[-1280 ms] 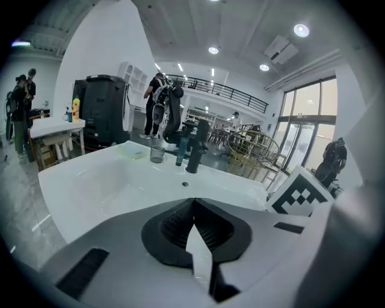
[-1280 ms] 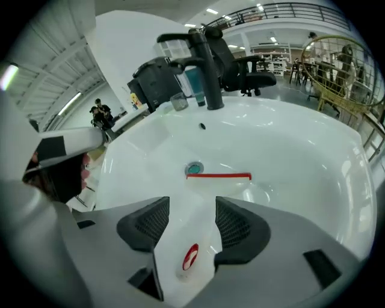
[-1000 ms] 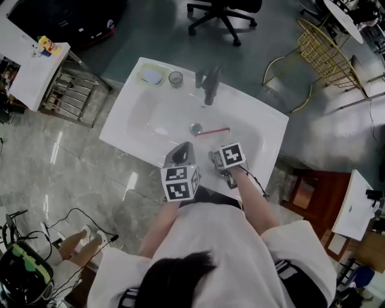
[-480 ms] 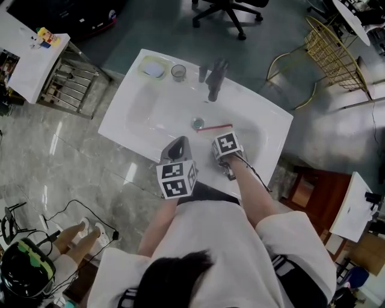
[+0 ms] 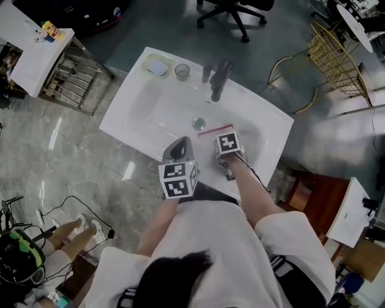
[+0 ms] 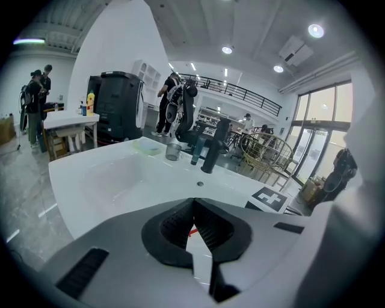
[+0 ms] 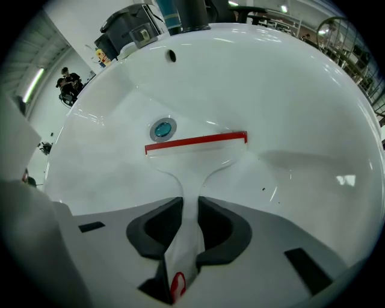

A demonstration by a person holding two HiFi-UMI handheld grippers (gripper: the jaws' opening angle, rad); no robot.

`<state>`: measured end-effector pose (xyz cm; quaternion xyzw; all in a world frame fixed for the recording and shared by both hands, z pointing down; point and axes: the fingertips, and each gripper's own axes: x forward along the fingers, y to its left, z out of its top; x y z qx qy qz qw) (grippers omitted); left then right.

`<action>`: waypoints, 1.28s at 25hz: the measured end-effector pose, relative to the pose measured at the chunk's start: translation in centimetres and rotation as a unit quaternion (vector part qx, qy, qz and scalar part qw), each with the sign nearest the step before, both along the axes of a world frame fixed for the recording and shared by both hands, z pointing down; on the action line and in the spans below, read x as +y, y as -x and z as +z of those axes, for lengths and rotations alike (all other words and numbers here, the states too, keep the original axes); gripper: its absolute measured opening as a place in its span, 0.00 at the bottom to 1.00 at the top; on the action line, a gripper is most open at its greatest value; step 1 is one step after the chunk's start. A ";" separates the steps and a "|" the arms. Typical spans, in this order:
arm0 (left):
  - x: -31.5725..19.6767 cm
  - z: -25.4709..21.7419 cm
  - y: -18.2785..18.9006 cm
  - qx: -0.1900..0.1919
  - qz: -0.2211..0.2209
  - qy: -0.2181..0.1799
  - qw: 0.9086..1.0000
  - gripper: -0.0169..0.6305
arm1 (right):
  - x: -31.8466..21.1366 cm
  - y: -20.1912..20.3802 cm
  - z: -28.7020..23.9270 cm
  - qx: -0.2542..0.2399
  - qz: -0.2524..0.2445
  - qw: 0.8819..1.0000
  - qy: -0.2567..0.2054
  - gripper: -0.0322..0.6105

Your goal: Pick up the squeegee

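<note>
Squeegee (image 7: 195, 157) handle first: the white handle runs up between the jaws of the right hand-held gripper (image 7: 191, 203). The jaws are closing on it, and the dark pads press against both of its sides. This hand-held gripper points steeply down into the white sink (image 7: 313, 90). Ahead of the jaws the squeegee's clear body flares out and ends in a straight red blade. The blade lies on the floor of the basin, just beside the round drain (image 7: 163, 129).

The left hand-held gripper (image 6: 194, 201) is clenched with its tips meeting and nothing held. A narrow gap lower down between its pads shows only white basin and a sliver of red. In the head view it hangs over the near rim of the sink, just to the left of the right one, angled down toward the basin. Each is carried on one of the person's bare forearms.

At the far rim stands a dark faucet (image 5: 219, 78). To its left is a small cup (image 5: 181, 71), then a pale soap dish (image 5: 157, 67) near the corner. A grey polished floor surrounds the sink. A black office chair (image 5: 231, 12) stands beyond it and a gold wire chair (image 5: 337, 54) off to the right.
</note>
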<state>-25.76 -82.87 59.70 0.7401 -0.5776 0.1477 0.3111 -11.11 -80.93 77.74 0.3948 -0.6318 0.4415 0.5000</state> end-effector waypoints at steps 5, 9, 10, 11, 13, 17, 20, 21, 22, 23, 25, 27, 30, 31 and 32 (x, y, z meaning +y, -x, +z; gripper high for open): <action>-0.1 -0.1 0.0 -0.002 -0.001 -0.003 1.000 0.06 | -0.1 0.3 -0.5 -0.029 0.015 0.999 -0.012 0.20; 0.2 -0.3 -0.3 -0.007 0.006 -0.005 1.000 0.06 | -0.3 0.9 -1.4 -0.051 0.030 0.998 -0.032 0.20; 0.2 -0.4 -0.5 -0.007 0.007 -0.007 1.000 0.06 | -0.5 0.9 -1.7 -0.056 0.033 0.997 -0.041 0.20; 0.2 -0.6 -0.7 -0.006 0.008 -0.010 1.000 0.06 | -0.7 0.9 -2.2 -0.062 0.035 0.996 -0.053 0.20; 0.1 -1.0 -1.0 -0.004 0.006 -0.014 1.000 0.06 | -1.1 1.2 -3.7 -0.074 0.036 0.993 -0.087 0.20; 0.6 -1.5 -0.8 -0.001 -0.002 -0.019 1.000 0.06 | -1.7 2.1 -7.2 -0.102 0.036 0.981 -0.161 0.20; 1.0 -2.1 -0.7 0.001 -0.009 -0.027 1.000 0.06 | -1.9 2.4 -9.9 -0.117 0.046 0.969 -0.211 0.20; 1.1 -2.2 -0.7 0.002 -0.011 -0.028 1.000 0.06 | -1.9 2.4 -10.9 -0.122 0.049 0.965 -0.227 0.20; 1.3 -2.4 -0.8 0.003 -0.013 -0.029 0.999 0.06 | -1.8 2.4 -11.9 -0.126 0.051 0.960 -0.244 0.20; 1.4 -2.6 -1.0 0.004 -0.014 -0.031 0.999 0.06 | -1.8 2.2 -12.8 -0.130 0.051 0.956 -0.259 0.20; 1.6 -3.1 -1.5 0.009 -0.013 -0.039 0.999 0.06 | -1.6 1.8 -14.4 -0.135 0.052 0.946 -0.289 0.20; 1.6 -3.8 -1.8 0.011 -0.011 -0.052 0.999 0.06 | -1.7 1.6 -16.3 -0.140 0.058 0.936 -0.317 0.20; 1.7 -5.5 -2.5 0.015 -0.003 -0.072 0.997 0.06 | -1.6 1.1 -19.6 -0.151 0.075 0.919 -0.357 0.20; 1.6 -6.2 -2.9 0.018 0.000 -0.080 0.997 0.06 | -1.6 0.8 -20.8 -0.153 0.079 0.912 -0.372 0.20; 1.6 -6.9 -3.3 0.021 0.003 -0.087 0.996 0.06 | -1.6 0.6 -22.0 -0.154 0.080 0.905 -0.388 0.20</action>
